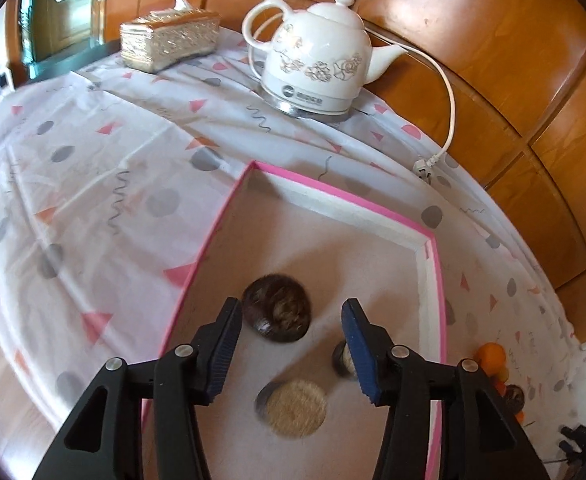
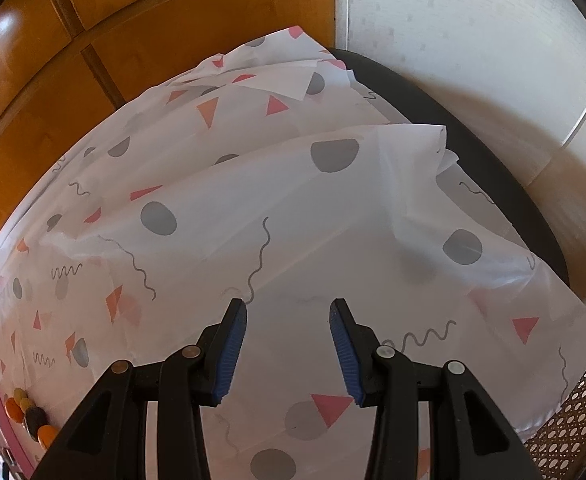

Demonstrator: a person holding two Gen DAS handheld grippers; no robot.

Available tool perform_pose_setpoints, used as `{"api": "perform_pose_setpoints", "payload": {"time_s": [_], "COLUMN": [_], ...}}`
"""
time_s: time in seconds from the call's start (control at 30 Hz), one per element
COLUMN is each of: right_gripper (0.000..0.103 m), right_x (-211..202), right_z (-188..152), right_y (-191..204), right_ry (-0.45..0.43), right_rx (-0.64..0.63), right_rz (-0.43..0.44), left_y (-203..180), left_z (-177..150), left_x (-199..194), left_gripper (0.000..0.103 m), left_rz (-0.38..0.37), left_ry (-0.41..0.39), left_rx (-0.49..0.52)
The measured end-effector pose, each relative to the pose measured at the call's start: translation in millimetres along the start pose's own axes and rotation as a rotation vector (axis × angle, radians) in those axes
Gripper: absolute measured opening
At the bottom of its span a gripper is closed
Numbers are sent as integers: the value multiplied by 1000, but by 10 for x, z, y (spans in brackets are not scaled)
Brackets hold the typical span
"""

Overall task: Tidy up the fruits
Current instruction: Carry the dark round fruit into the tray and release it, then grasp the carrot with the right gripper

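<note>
Hovering over the pink-rimmed tray (image 1: 213,240), the left gripper (image 1: 291,316) has its jaws spread and empty.
Just ahead of its left jaw lies a dark brown fruit (image 1: 277,308); between the jaws, nearer the camera, a tan round fruit (image 1: 295,408); against the right jaw a small dark one (image 1: 339,358). The right gripper (image 2: 289,316), jaws also spread, hangs above the patterned tablecloth (image 2: 293,208), with orange and dark fruits (image 2: 33,420) far to the left of its jaws.

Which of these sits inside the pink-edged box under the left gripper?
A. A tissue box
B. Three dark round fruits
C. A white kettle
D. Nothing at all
B: three dark round fruits lie on the floor of the pink-edged box, below the open left gripper.
</note>
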State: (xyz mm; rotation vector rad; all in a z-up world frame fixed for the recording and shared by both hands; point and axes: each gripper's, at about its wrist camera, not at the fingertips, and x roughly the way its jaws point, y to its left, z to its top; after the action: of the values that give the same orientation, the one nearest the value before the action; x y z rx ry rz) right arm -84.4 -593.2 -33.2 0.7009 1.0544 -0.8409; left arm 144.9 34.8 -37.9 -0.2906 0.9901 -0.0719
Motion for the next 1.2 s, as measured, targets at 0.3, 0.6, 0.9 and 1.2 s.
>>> {"api": "perform_pose_setpoints", "payload": {"time_s": [0.3,0.6,0.9,1.2], "right_gripper": [44,44,44,44], "right_x": [10,54,74,-175], "right_z": [-32,-219,-586,-1146], "right_y": [90,539,1019,1511], "right_ry": [14,82,178,249], "right_rx": [-46,-276,-546,-804], "right_rz": [19,129,269,483], "left_y": [238,449,580,655], "left_z": [-367,-632,-739,-749], "left_x": [-381,-599,-630,-658], "left_gripper": [61,64,66,67], "left_rz": [40,83,83,79], "left_ry": [-31,-50,-39,-39], "left_rx": [-35,-39,-89,-115]}}
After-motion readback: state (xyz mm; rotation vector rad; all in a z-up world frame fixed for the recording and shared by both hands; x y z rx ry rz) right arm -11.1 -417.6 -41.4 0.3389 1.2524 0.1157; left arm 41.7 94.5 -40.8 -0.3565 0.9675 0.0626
